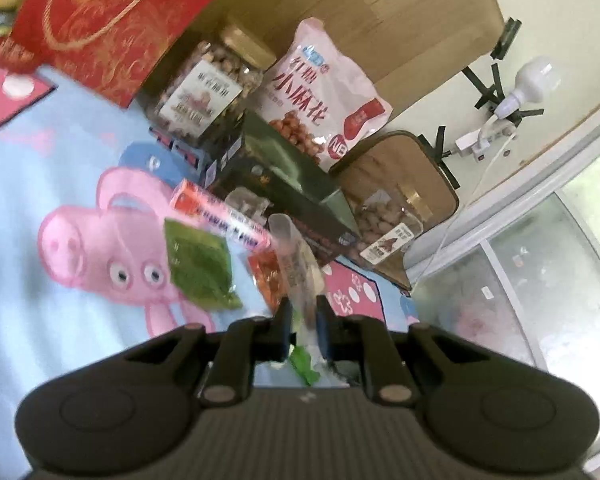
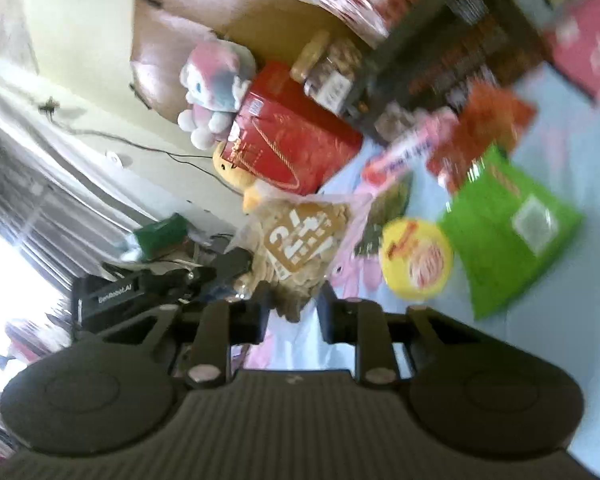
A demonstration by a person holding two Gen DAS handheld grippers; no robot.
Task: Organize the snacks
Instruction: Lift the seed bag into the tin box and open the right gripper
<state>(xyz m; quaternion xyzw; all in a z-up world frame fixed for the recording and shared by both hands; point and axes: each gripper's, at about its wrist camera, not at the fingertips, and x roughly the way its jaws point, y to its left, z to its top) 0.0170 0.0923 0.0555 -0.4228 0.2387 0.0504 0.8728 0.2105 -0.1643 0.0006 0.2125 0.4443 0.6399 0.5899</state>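
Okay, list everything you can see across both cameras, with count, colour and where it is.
Gift box: one, red and gold, back of the blanket.
Nut jars: two, clear with gold lids, one beside the gift box, one by the brown pad.
Snack bag: one, pink and white, leaning on the cardboard box.
Dark box: one, green-black, mid-row.
Green packet: one, lying on the pig blanket.
Tube pack: one, pink and orange, beside the green packet.
Green bag: one, bright green, lying flat.
Yellow lid: one, yellow, beside the green bag.
Plush toys: two, pink-white and yellow, behind the gift box.
Left gripper: fingers shut on a clear packet.
Right gripper: fingers shut on a cracker bag.
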